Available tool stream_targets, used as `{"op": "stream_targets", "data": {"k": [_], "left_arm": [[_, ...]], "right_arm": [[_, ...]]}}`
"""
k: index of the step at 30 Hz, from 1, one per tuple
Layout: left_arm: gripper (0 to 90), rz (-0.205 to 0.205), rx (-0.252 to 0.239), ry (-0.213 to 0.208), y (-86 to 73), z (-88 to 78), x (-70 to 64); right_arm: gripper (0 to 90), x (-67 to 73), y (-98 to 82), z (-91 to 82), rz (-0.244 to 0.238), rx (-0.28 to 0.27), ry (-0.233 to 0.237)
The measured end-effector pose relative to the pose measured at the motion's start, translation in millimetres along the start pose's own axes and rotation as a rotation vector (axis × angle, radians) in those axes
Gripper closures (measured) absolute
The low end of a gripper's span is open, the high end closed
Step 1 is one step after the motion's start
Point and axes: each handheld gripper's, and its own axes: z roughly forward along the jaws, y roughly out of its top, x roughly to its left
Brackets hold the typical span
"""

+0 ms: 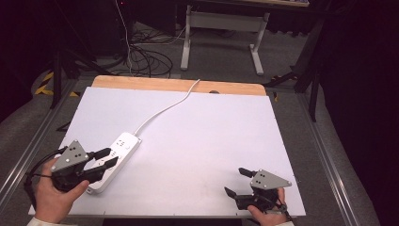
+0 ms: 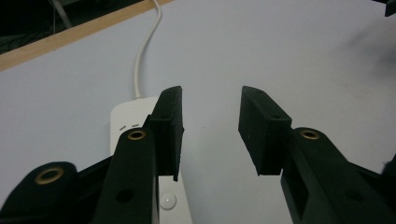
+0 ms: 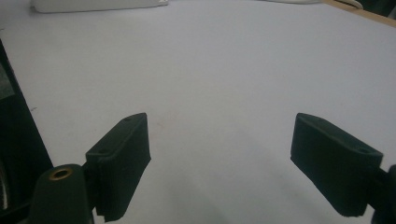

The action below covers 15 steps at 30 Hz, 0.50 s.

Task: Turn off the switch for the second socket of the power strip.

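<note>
White sheeting covers the table [image 1: 197, 141] from its near edge up to a bare strip of wood [image 1: 179, 84] at the far side, and I have both tools low over it.

The largest thing on it is the white power strip [image 1: 115, 157], lying at an angle with its long side running away from my left gripper [image 1: 104, 158]. In the left gripper view the strip sits below and to the left of the jaws: the left jaw rides over its top face while the right jaw hangs over bare table, so nothing lies between the pads. The jaws stand partly apart, pinching nothing. I judge the tool is placed there, just above the strip's near end, to come down on its body or on the round button [image 2: 167, 201] that shows beneath the left jaw.

The strip's white cable [image 1: 167, 107] runs on ahead of the left gripper, curving to the far wooden edge and off the table, which leaves the near end free for me to work.

My right gripper [image 1: 237, 181] waits well apart from the strip, jaws spread wide over bare sheeting. From it the strip is only a pale bar [image 3: 98, 4] far ahead, so I judge that hand is parked out of the way.
</note>
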Motion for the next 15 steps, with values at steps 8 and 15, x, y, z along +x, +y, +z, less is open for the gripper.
{"op": "stream_targets", "data": {"k": [8,15], "left_arm": [[73.9,-0.054,0.055,0.045,11.1,9.1,8.8],[89.3,-0.097,0.118,0.074,17.1,19.6,15.0]], "right_arm": [[20.0,-0.4,-0.1,-0.2,0.004,0.000,0.002],[20.0,-0.8,-0.4,0.2,0.003,0.003,0.007]]}}
